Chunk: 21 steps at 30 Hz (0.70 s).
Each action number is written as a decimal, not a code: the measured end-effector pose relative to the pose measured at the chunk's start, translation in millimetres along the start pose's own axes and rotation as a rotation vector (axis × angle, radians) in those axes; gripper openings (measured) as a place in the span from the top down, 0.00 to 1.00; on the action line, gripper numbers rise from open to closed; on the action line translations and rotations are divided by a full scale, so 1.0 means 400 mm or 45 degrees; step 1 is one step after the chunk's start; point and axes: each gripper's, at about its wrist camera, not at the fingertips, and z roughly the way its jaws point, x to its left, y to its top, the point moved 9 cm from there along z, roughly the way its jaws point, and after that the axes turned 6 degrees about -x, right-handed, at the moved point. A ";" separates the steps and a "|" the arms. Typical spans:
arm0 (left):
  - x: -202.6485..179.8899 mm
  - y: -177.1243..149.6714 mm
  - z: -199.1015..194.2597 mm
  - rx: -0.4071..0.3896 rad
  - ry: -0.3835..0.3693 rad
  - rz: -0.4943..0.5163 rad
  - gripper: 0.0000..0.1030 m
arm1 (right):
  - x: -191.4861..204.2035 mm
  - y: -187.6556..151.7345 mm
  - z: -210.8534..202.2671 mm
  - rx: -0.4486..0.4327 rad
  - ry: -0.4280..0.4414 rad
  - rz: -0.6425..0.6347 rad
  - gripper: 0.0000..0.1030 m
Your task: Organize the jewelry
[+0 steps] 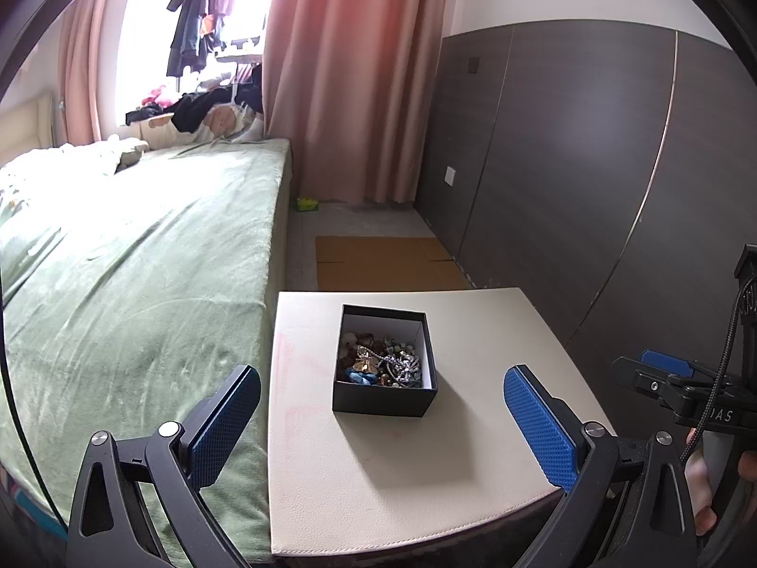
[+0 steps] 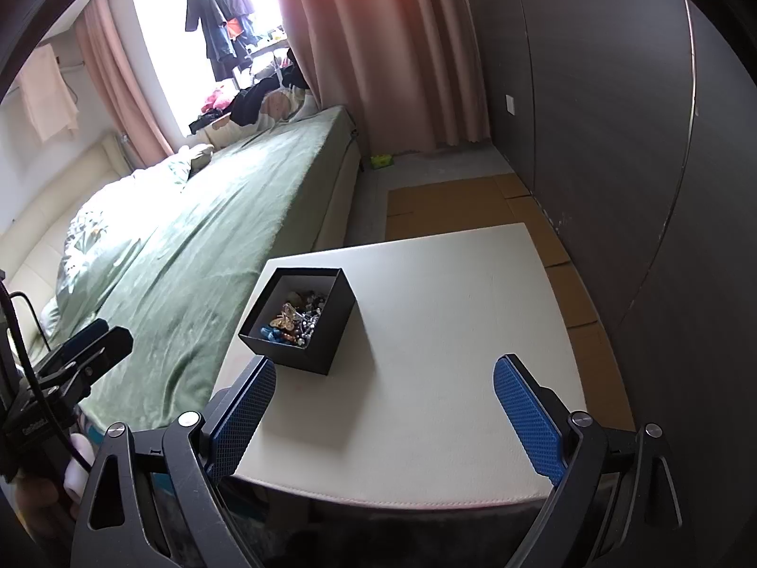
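A small black box [image 1: 384, 397] [image 2: 326, 331] sits on a cream stool top [image 1: 426, 483] [image 2: 449, 331]. It holds a tangle of jewelry [image 1: 381, 363] [image 2: 295, 317]: a gold butterfly piece, silver chains, blue and brown beads. My left gripper [image 1: 381, 421] is open, held above the near part of the stool top with the box ahead between its blue pads. My right gripper [image 2: 385, 407] is also open, with the box ahead and to its left. The right gripper [image 1: 662, 369] shows at the edge of the left wrist view, and the left gripper [image 2: 90, 345] in the right wrist view.
A bed with a green cover [image 1: 142, 260] [image 2: 203, 222] runs along the left of the stool. Flattened cardboard [image 1: 383, 262] [image 2: 454, 203] lies on the floor beyond. A dark panelled wall [image 1: 567, 165] stands to the right, with pink curtains [image 1: 350, 71] at the back.
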 end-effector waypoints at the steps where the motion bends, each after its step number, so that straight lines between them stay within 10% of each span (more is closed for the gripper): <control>1: 0.001 -0.001 -0.001 0.000 0.000 -0.001 0.00 | 0.000 -0.001 0.000 0.000 0.000 0.000 0.09; 21: 0.004 -0.004 0.000 0.000 0.003 0.000 0.01 | -0.001 0.000 0.001 0.003 0.000 -0.002 0.09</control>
